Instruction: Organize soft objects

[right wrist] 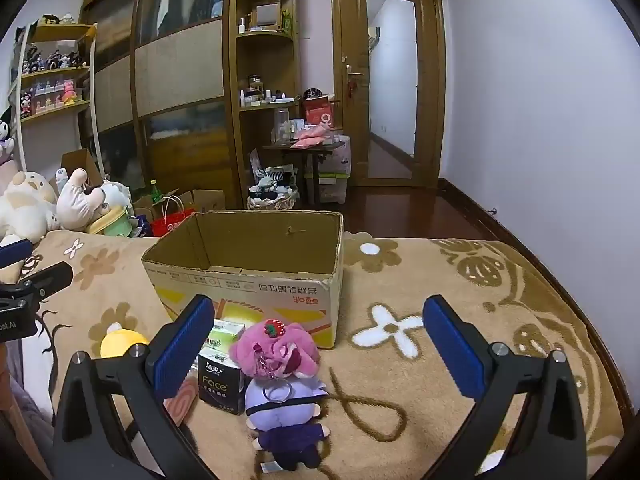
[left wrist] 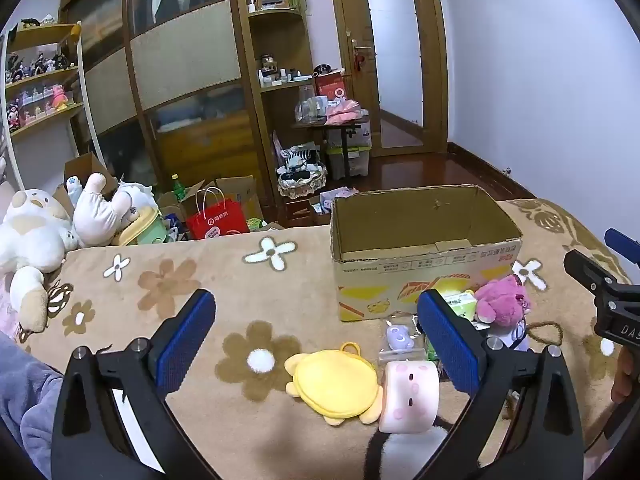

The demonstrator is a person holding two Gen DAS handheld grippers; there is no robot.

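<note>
Both grippers, left gripper [left wrist: 316, 332] and right gripper [right wrist: 318, 338], hover level at lower frame, jaws wide apart, facing the cardboard box [right wrist: 256, 280] on the bed [right wrist: 460, 300].

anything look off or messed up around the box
The cardboard box stands upside down: its printed text reads inverted, and its top rim is ragged. The pink plush and purple doll lie in front of it, not inside.

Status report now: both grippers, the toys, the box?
Left gripper open, right gripper open, both empty. Cardboard box open, nothing visible inside. Pink plush and yellow plush on blanket, unobstructed.
</note>
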